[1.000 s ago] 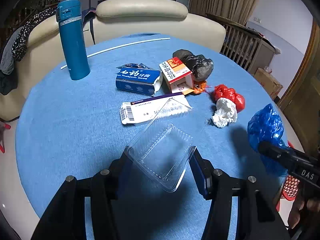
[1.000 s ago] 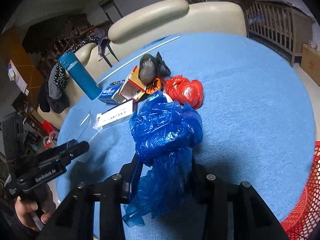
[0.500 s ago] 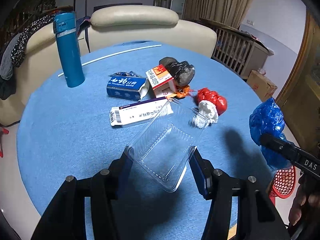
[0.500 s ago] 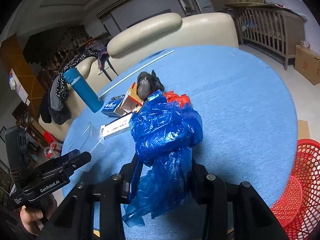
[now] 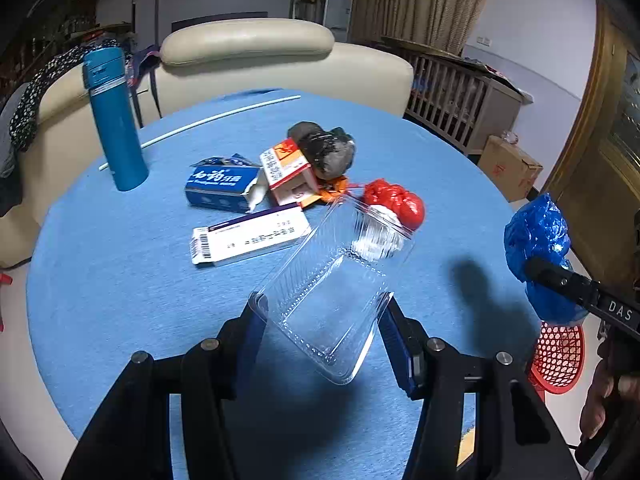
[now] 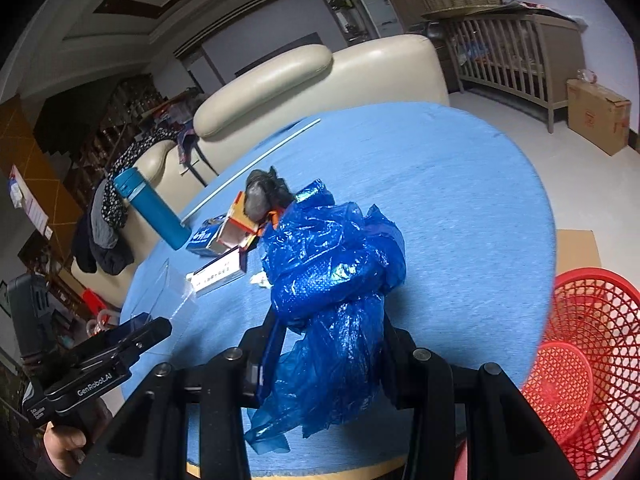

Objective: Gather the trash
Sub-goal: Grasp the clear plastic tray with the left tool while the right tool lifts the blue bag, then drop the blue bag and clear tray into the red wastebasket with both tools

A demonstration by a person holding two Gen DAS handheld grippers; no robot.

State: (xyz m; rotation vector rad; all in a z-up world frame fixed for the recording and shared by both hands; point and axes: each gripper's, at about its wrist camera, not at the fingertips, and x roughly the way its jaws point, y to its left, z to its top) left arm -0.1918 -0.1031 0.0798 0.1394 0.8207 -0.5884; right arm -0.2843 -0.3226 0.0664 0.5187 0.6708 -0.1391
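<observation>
The left tool (image 5: 322,314) is gripping a clear plastic tray (image 5: 334,280) above the bench (image 5: 100,264). The right tool (image 6: 330,334) is clamping a crumpled blue bag (image 6: 334,280) above the bench, beside the red basket (image 6: 588,320).

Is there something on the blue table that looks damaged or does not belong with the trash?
The blue toothpaste box lies with its end flap torn open. The teal flask stands upright, intact, apart from the litter.
</observation>
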